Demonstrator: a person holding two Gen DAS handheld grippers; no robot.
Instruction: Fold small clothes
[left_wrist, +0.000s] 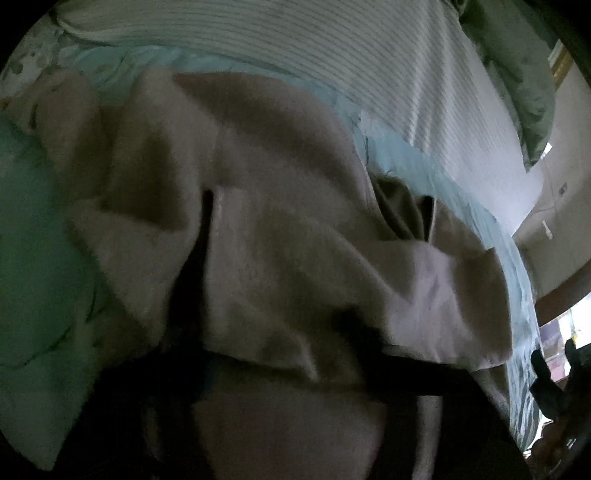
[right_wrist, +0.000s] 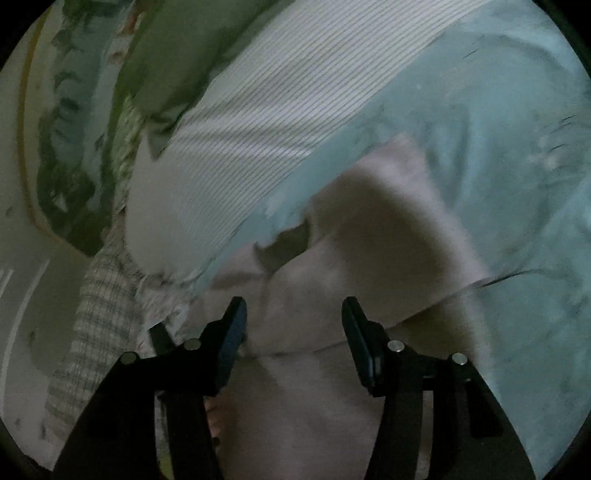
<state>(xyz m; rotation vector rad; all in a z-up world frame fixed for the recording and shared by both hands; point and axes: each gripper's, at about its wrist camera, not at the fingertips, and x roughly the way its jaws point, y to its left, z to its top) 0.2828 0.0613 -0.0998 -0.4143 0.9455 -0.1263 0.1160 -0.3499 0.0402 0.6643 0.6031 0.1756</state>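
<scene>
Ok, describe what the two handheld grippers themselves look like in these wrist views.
The right gripper is matte black plastic: two angular fingers with flat dark pads on their inner faces and round silver pivot pins on the linkage arms. The left gripper shows only as dark, blurred black bars against the pale pink fleece garment. No cables or markings visible.

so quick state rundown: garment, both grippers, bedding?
pink fleece garment: crumpled, partly folded over itself, lying on the bed
right gripper: open, fingers apart above the garment, nothing between the pads
left gripper: fingers dark and buried in pink fabric, apparently shut on it
light blue sheet: spread flat under the garment
striped white cloth: lying flat beside it
</scene>
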